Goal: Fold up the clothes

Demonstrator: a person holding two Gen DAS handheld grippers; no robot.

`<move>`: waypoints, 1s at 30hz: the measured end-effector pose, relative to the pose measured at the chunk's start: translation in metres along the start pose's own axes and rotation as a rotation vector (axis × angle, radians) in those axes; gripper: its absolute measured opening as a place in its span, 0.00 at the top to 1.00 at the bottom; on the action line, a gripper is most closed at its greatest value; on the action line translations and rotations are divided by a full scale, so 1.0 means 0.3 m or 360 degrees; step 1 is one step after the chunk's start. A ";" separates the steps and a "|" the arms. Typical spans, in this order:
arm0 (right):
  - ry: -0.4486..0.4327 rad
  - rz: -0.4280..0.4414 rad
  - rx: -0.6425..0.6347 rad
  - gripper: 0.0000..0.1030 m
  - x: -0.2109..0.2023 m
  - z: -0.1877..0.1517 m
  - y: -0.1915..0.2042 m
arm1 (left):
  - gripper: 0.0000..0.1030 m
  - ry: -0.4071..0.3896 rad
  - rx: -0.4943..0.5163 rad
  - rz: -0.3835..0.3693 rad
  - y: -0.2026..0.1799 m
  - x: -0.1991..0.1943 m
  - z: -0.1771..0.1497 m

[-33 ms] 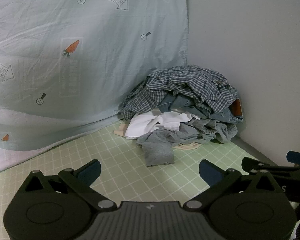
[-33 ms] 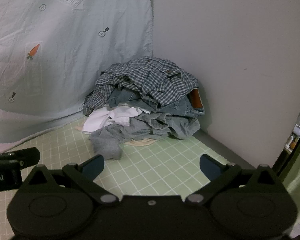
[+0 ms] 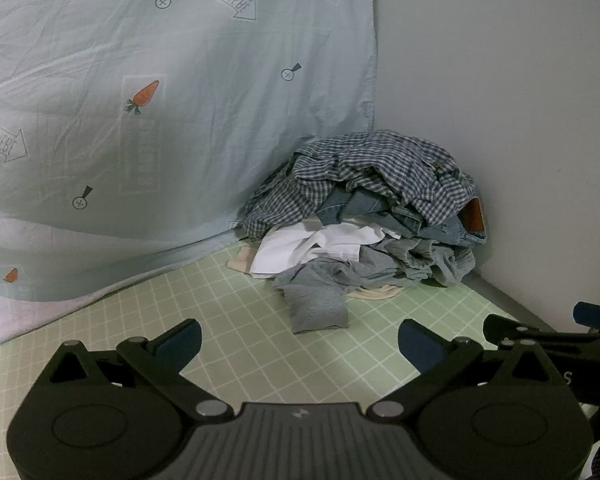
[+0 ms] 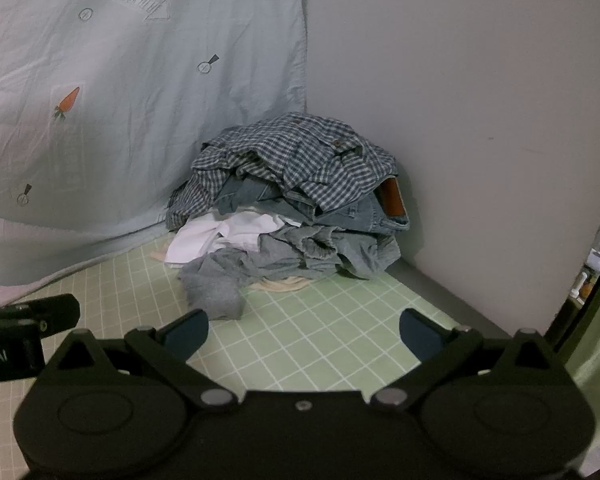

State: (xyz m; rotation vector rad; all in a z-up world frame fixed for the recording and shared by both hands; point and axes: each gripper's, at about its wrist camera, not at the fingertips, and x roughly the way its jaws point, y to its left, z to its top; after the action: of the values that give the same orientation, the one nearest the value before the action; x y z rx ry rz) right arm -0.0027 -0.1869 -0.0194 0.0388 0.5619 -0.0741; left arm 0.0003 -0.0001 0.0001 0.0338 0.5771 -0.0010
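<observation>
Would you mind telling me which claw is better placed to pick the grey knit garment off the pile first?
Left, marginally. The grey knit garment trails out between the open left claw tips; from the right claw it lies off toward its left finger.

Left gripper fingers spread wide – nothing between, right gripper likewise, side by side

Clothes pile sits on mat, in the corner behind.
</observation>
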 end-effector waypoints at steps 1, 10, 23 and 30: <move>-0.0001 -0.0002 0.0000 0.00 -0.001 0.000 0.000 | 0.00 -0.0001 0.0003 0.0000 0.000 0.000 0.000; -0.0010 -0.0013 0.0008 0.00 -0.004 -0.008 0.011 | 0.00 0.0001 0.0018 -0.0006 0.009 0.007 -0.007; -0.0008 -0.0011 0.0016 0.00 -0.009 -0.007 0.010 | 0.00 0.0011 0.0013 -0.0002 0.004 0.005 -0.003; -0.0011 -0.0006 0.0006 0.00 -0.008 -0.009 0.015 | 0.00 0.0019 0.0007 -0.0005 0.005 0.011 0.001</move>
State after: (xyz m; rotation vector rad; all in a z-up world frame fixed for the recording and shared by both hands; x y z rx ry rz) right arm -0.0058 -0.1820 -0.0202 0.0409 0.5551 -0.0790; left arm 0.0031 0.0015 -0.0014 0.0375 0.5894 -0.0050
